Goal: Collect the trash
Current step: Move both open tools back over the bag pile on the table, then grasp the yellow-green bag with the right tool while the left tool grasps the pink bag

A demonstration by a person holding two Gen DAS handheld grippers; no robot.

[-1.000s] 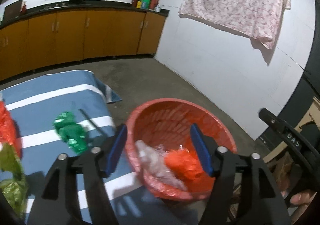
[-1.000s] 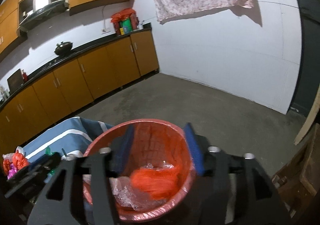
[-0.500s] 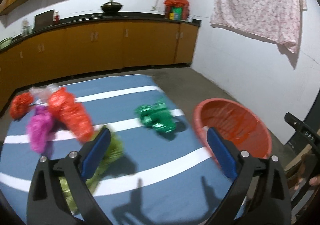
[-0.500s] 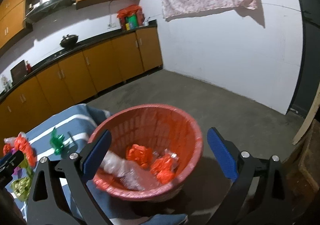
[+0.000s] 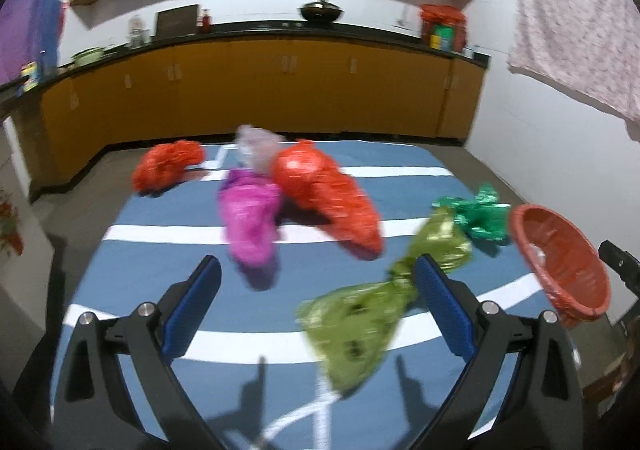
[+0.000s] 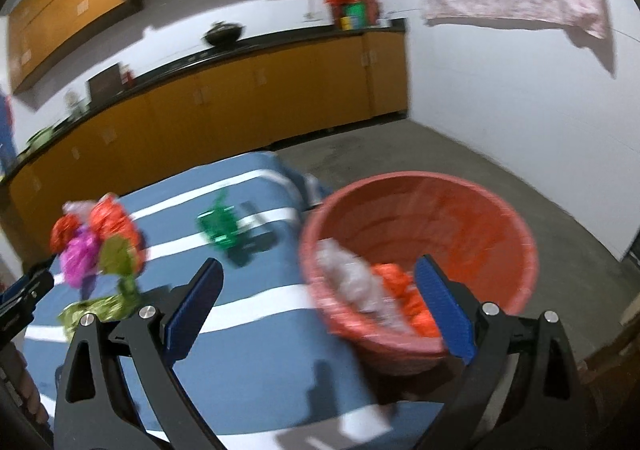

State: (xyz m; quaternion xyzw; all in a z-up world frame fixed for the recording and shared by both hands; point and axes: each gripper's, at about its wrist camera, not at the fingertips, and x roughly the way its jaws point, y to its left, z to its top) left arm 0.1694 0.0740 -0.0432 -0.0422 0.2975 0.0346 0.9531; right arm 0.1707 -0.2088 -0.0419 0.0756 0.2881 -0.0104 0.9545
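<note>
Swung left gripper (image 5: 316, 306) from basket (image 5: 560, 262) back to bags (image 5: 352, 322) on surface (image 5: 168, 218); both jaws spread, empty; next pickup pending.

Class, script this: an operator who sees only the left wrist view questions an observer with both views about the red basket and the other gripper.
Operator: What is inside the red basket?
Observer: It holds crumpled clear plastic and orange bags.
Operator: Is the right gripper carrying anything?
Observer: No, its jaws stand wide open with nothing between them.
</note>
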